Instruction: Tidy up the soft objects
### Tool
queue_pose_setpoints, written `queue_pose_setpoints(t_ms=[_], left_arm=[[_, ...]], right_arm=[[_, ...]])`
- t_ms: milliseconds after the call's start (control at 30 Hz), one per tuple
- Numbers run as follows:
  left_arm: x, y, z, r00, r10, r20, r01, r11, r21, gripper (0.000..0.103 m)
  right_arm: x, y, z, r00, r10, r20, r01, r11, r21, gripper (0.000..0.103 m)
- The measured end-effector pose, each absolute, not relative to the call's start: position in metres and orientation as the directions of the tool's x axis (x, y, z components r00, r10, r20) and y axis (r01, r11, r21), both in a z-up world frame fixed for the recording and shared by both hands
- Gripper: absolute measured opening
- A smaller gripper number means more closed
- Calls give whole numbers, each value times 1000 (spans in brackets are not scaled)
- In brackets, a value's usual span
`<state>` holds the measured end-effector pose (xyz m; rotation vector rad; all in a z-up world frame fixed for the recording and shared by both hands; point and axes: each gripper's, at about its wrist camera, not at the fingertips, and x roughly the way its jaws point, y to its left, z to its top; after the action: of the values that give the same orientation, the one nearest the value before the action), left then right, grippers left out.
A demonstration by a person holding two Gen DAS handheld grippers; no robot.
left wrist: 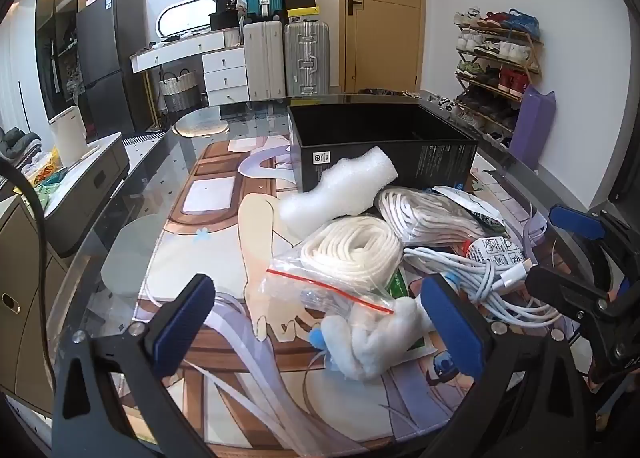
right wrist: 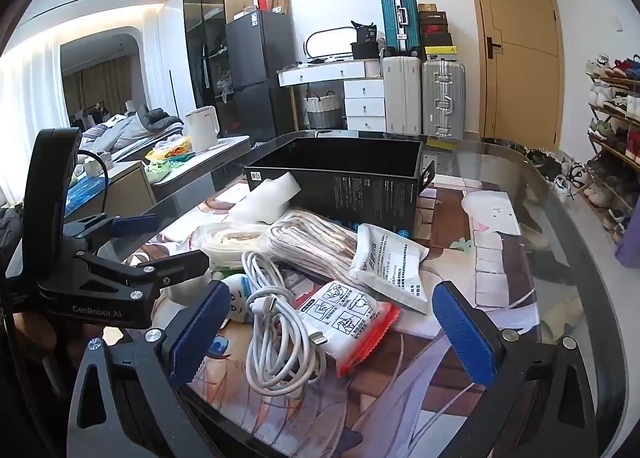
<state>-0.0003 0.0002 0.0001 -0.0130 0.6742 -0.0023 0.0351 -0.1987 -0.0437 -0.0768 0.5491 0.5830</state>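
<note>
A pile of soft things lies on the printed mat before an open black box. In the left wrist view my left gripper is open around a clear zip bag and a white plush toy; behind lie a white rope coil, a foam piece and a bagged rope bundle. In the right wrist view my right gripper is open above a white cable and a red-edged packet. A white wipes pack lies beyond.
The glass table's curved edge runs right. A shoe rack, suitcases and a door stand behind. A side counter with a kettle is left. The left gripper shows in the right wrist view.
</note>
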Motion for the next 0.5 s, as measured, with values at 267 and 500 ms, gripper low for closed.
queue_pose_setpoints(t_ms=[267, 500], left_arm=[[0, 0, 0, 778, -7, -628, -2, 1000, -14, 103], [0, 0, 0, 779, -10, -627, -2, 1000, -19, 103]], right_arm=[[35, -200, -43, 693, 501, -519, -539, 838, 88, 103], [37, -201, -44, 692, 502, -519, -534, 840, 99, 103]])
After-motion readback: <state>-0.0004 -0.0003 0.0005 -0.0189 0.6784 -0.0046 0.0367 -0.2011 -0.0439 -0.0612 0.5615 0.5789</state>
